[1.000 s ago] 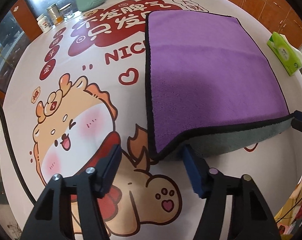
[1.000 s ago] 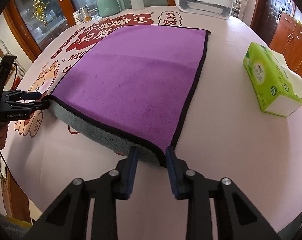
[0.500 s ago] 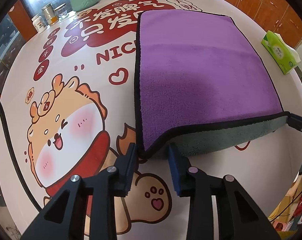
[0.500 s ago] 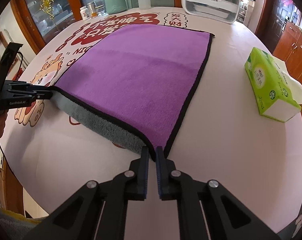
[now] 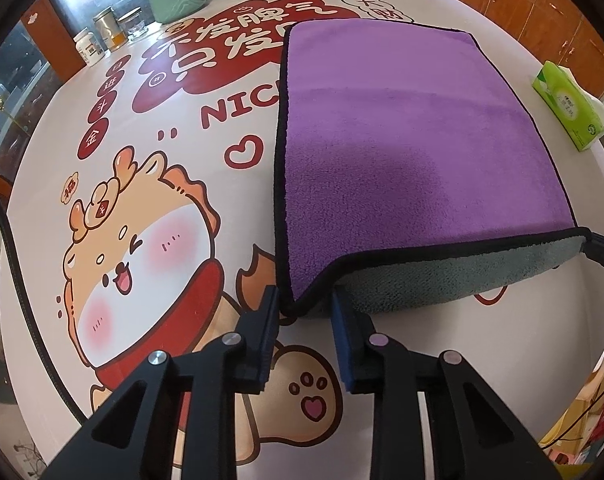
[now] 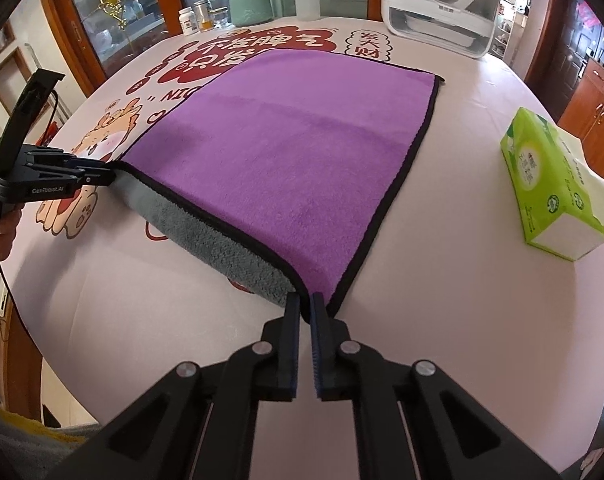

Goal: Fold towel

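Right claw [image 6: 306, 308] is pinched on the near right corner of the towel [image 6: 302, 152], pads nearly together with black hem between them. Left claw [image 5: 304, 308] straddles the near left corner, pads set apart either side of the raised hem; from the right wrist view it looks clamped on that corner, but I can't tell if the grip is firm, so verify before pulling.

Just ahead of both claws the near edge is lifted, grey underside showing and sagging between the two corners. Beyond that the purple face lies flat on the tabletop [image 6: 482, 280], far edge straight.

Judgement: the step is carrying the near edge over to the far edge for a half fold. To do it well:
- raise both corners level, keep the hem taut between claws so the sag goes
- travel forward in parallel, no twist
- land corners on the far corners, black hems aligned, then release

Risk: uneven lift skews the fold; a weak left grip drops a corner.

Tissue box [image 6: 550, 184] sits well right of the right claw, clear of the path. Jars and dispenser far ahead, not relevant.
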Demonstrator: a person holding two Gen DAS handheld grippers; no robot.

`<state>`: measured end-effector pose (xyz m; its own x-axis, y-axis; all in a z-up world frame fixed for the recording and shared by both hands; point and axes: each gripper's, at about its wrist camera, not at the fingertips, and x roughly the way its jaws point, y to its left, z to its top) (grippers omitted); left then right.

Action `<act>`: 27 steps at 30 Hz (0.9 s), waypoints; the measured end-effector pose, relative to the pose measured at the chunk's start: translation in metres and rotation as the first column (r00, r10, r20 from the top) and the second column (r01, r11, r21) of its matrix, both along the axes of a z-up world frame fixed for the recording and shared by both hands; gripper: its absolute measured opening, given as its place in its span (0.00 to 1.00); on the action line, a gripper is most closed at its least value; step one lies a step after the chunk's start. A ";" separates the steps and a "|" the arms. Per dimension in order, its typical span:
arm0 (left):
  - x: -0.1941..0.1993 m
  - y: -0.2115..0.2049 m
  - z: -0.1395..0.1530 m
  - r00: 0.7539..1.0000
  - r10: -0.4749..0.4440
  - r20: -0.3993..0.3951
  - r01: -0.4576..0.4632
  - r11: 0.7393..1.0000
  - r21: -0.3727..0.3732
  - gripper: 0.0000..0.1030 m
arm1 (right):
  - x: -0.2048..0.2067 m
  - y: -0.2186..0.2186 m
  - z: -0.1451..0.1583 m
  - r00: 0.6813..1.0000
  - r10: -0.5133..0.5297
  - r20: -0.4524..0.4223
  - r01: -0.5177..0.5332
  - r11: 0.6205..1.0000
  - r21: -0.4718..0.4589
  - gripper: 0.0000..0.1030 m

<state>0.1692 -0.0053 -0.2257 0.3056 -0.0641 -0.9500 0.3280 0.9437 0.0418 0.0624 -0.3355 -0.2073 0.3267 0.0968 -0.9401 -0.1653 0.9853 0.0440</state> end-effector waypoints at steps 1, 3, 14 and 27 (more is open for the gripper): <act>0.000 0.000 0.000 1.000 0.000 0.000 0.000 1.000 0.000 0.24 | 0.000 -0.001 0.000 1.000 0.005 0.002 -0.005 1.000 0.002 0.06; 0.000 0.000 0.000 1.000 0.000 0.000 0.000 1.000 0.001 0.24 | 0.000 0.000 0.001 1.000 0.020 0.007 -0.020 1.000 0.013 0.06; -0.001 -0.001 0.001 1.000 0.013 0.008 -0.014 1.000 0.013 0.21 | 0.006 0.001 -0.006 0.998 0.060 -0.009 -0.060 0.998 0.001 0.04; 0.006 -0.013 0.030 0.996 0.031 0.085 -0.037 0.997 0.064 0.08 | 0.019 -0.013 0.024 0.996 -0.034 0.084 0.035 0.999 -0.017 0.03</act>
